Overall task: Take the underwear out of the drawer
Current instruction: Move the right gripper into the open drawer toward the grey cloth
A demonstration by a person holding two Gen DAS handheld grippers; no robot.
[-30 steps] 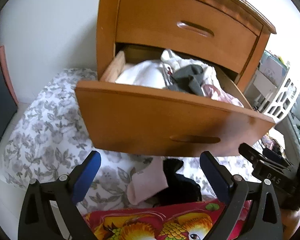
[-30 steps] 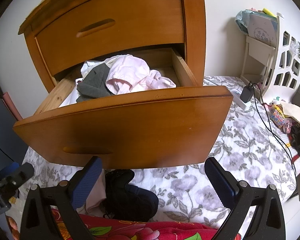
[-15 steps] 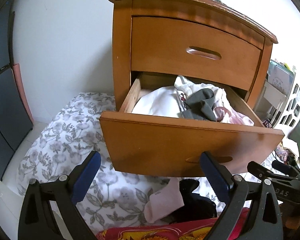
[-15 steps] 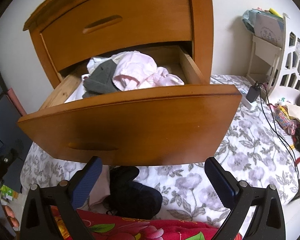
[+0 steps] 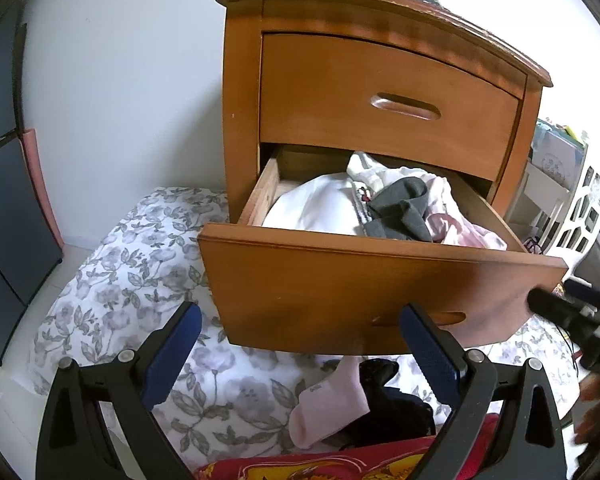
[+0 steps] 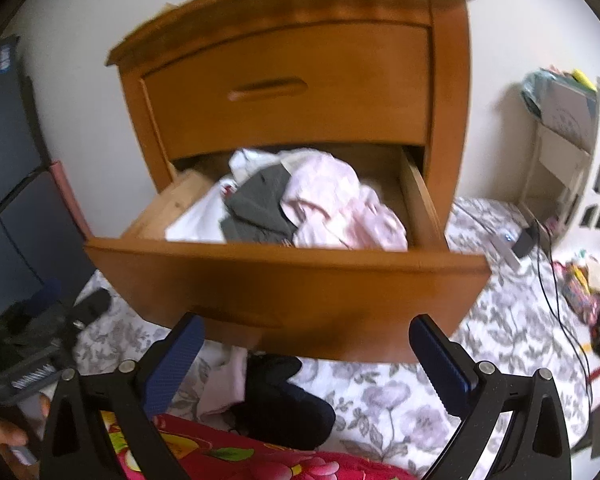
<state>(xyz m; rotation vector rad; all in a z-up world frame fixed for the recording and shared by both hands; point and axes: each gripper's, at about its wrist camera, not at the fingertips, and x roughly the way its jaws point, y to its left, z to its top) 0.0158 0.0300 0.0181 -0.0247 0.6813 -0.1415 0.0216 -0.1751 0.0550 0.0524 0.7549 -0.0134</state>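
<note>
A wooden nightstand has its lower drawer (image 5: 380,276) (image 6: 284,280) pulled out, heaped with clothes: a white garment (image 5: 316,208), a grey piece (image 5: 404,208) (image 6: 260,204) and pink underwear (image 5: 460,232) (image 6: 340,204). My left gripper (image 5: 300,344) is open and empty, in front of and below the drawer front. Likewise my right gripper (image 6: 304,352) stands open with nothing between its fingers, level with the drawer's lower edge. A pink garment (image 5: 332,396) and a black one (image 5: 388,408) (image 6: 284,396) lie on the bedding under the drawer.
Floral grey bedding (image 5: 140,280) (image 6: 500,340) covers the surface around the nightstand. A red patterned cloth (image 6: 240,456) lies nearest me. A white shelf unit (image 6: 572,152) stands at right with cables and a charger (image 6: 528,240). The upper drawer (image 5: 380,100) is closed.
Both grippers have pulled back and risen, so the whole nightstand shows and the drawer's contents are seen from higher up. The jaws stayed open and empty. Right view is blurred by motion.
</note>
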